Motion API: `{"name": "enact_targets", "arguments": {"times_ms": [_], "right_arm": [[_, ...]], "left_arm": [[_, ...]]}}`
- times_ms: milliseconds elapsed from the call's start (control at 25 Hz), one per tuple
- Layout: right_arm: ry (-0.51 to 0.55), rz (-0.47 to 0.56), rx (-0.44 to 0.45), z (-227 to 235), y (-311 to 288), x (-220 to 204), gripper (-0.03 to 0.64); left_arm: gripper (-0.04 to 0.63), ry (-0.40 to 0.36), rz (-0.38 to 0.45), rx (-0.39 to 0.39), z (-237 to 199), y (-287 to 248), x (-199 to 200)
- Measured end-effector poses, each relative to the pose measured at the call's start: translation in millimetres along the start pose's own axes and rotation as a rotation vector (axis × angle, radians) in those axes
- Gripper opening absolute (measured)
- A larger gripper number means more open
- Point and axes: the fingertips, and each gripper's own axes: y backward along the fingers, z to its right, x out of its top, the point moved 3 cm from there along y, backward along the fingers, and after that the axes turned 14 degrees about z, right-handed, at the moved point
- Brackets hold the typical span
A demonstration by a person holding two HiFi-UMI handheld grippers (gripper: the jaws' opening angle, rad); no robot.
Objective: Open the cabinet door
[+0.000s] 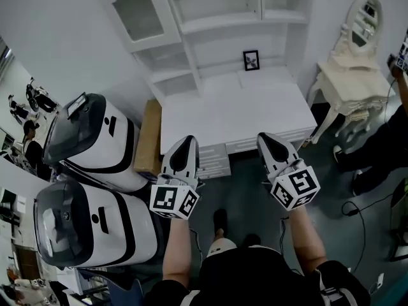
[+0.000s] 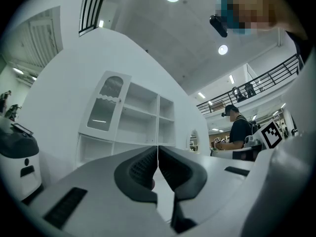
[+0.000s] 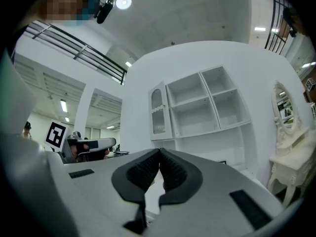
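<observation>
Nothing is done yet: the cabinet door looks shut, at the upper left of the shelf unit, well apart from both grippers. Two white machines and a brown board crowd the left. The left gripper is closed and empty. The white desk lies between the grippers and the door. The right gripper is closed and empty too. A dressing table stands far right.
</observation>
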Motion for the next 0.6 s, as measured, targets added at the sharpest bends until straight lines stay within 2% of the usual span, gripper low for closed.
{"name": "enact_targets", "arguments": {"times_ms": [280, 600], "right_arm": [[0.052, 0.035, -0.02, -2, -92, 7, 0.017], [0.083, 0.061, -0.067, -17, -170, -2, 0.017]], "left_arm": [[0.025, 0.004, 0.038, -0.061, -73, -63, 10], [0.025, 0.004, 0.063, -0.124, -150, -105, 16]]}}
